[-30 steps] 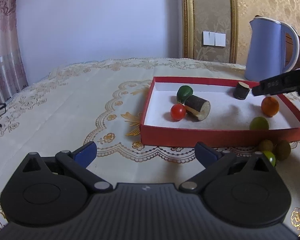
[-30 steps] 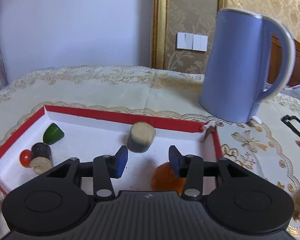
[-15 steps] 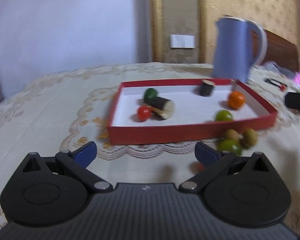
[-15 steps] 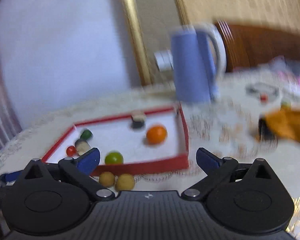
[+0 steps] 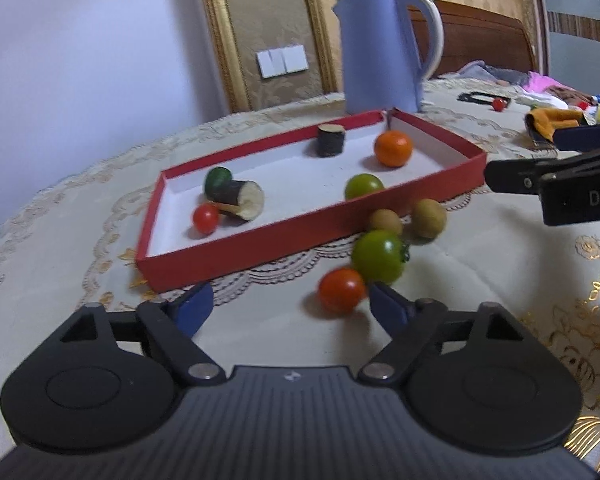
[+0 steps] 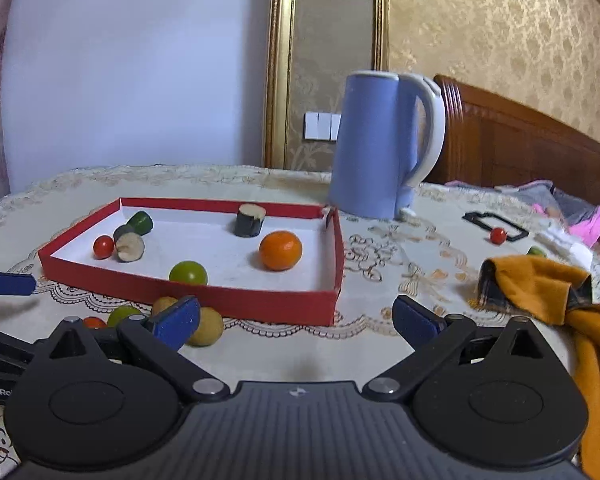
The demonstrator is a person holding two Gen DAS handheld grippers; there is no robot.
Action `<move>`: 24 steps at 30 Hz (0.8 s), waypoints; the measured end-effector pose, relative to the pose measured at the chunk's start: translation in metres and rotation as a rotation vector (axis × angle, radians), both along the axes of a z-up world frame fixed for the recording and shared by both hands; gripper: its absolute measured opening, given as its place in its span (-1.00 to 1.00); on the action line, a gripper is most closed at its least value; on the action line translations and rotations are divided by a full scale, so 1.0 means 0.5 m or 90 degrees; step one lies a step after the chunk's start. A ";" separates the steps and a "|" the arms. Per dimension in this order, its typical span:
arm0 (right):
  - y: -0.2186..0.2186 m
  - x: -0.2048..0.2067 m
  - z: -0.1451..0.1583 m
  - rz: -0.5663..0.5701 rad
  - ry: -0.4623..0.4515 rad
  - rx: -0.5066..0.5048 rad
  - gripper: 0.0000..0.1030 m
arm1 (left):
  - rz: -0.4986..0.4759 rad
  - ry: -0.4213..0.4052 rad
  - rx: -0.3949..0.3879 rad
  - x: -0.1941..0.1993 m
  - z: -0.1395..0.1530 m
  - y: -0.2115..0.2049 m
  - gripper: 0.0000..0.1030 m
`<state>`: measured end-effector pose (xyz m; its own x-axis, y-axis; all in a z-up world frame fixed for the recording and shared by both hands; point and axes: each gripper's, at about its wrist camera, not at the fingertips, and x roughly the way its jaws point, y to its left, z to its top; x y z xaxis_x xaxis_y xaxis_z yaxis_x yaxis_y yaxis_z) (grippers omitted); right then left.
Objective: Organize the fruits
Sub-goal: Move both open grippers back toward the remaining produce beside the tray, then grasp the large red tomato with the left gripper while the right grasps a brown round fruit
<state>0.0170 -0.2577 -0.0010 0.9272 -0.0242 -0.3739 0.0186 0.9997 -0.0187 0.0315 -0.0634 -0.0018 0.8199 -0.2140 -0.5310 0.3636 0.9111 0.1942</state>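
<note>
A red tray (image 5: 300, 236) with a white floor holds an orange (image 5: 393, 148), a green tomato (image 5: 363, 186), a small red tomato (image 5: 206, 218), a green piece and two dark eggplant pieces. In front of the tray lie a red tomato (image 5: 342, 290), a green tomato (image 5: 379, 256) and two tan fruits (image 5: 429, 212). My left gripper (image 5: 289, 308) is closing, with the red tomato between its jaws close to the right pad; the left pad is clear of it. My right gripper (image 6: 296, 320) stands wide open over bare cloth before the tray (image 6: 260, 304), holding nothing.
A blue kettle (image 6: 376, 148) stands behind the tray's far right corner. An orange cloth (image 6: 540, 288) lies at the right, and beyond it a black frame with a red tomato (image 6: 498, 235). A wooden headboard and bedding sit past the table's right edge.
The right gripper let go of the orange, opened wide and drew back out of the tray. The left gripper swung right to the loose fruits, and its jaws narrowed around the red tomato.
</note>
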 end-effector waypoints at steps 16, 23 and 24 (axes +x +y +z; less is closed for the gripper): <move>0.008 -0.005 -0.011 0.016 0.007 0.003 1.00 | -0.056 0.073 -0.080 0.032 0.001 0.001 -0.52; 0.014 0.005 -0.014 0.066 0.030 -0.025 0.80 | 0.050 -0.003 -0.075 0.017 0.019 0.029 -0.52; 0.017 0.009 -0.014 0.078 0.036 -0.027 0.78 | 0.071 -0.008 -0.075 0.019 0.020 0.034 -0.52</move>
